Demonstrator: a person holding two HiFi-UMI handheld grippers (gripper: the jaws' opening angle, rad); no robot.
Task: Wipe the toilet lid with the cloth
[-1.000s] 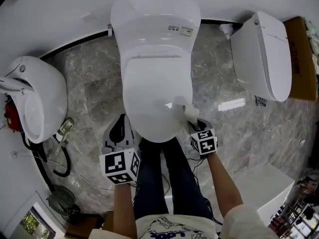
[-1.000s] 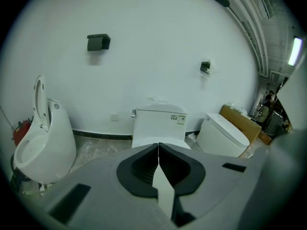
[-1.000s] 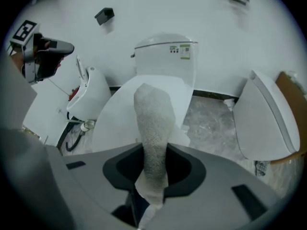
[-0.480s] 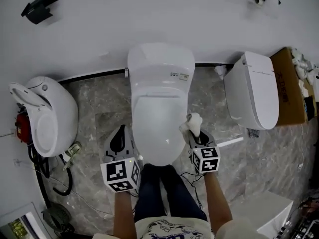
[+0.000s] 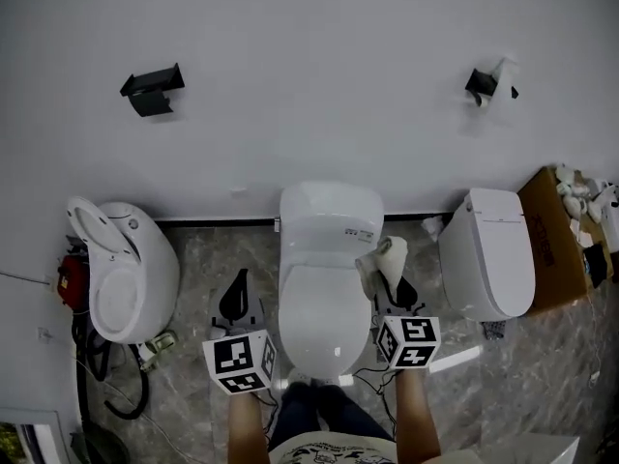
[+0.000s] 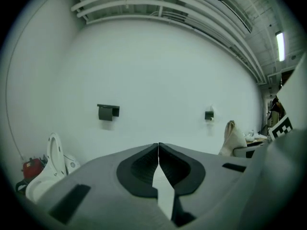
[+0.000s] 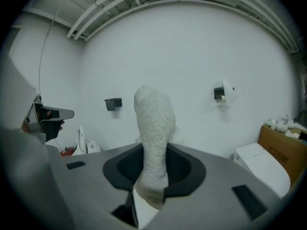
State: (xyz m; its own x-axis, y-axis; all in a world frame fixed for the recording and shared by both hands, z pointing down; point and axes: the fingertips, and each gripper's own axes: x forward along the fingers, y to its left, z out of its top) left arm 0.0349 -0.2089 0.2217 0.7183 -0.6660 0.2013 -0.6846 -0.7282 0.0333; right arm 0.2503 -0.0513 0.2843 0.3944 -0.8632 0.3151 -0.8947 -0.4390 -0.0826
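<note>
Since a second ago both grippers have come up off the toilet lid [image 5: 322,322], and the cloth [image 5: 383,257] went with them. The right gripper [image 5: 390,283] pinches the white cloth, which sticks up above the jaws, clear of the lid and just right of the tank [image 5: 331,211]. The left gripper [image 5: 236,286] is pressed together with nothing between, just left of the lid. A second toilet [image 5: 131,274] stands farther left with its seat raised, a third toilet [image 5: 486,254] to the right.

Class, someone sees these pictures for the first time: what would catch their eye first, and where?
The closed white toilet against the wall sits centre, between two grippers. The right gripper holds a pale cloth upright by the toilet's right edge; the left gripper is shut and empty.
</note>
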